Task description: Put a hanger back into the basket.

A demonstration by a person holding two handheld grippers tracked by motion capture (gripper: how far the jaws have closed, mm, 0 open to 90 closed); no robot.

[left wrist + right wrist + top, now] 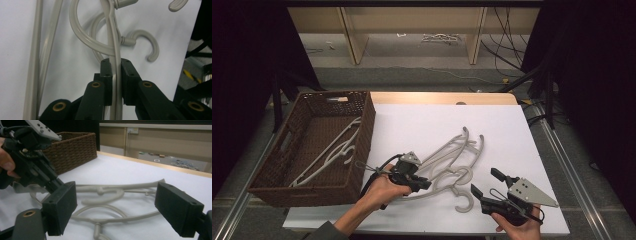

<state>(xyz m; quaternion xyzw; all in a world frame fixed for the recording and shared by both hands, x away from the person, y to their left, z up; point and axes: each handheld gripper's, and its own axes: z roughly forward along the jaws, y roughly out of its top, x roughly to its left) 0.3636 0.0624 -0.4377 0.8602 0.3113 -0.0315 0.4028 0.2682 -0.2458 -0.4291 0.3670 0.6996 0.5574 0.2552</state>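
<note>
A pile of grey plastic hangers (457, 150) lies on the white table top (422, 120). My left gripper (424, 184) is shut on the thin arm of one grey hanger (113, 37); in the left gripper view its pads (127, 75) press that arm from both sides, just below its curved neck. Another hanger's hook (150, 47) lies loose beyond. My right gripper (484, 181) sits near the table's front right, open, its pads (60, 212) wide apart with nothing between them, pointing at the hangers (107, 192).
A brown wicker basket (362, 130) stands at the table's left with one grey hanger (332, 150) lying inside. The right gripper view shows the basket (72, 150) behind the left gripper (32, 162). Black drapes and cables flank the table.
</note>
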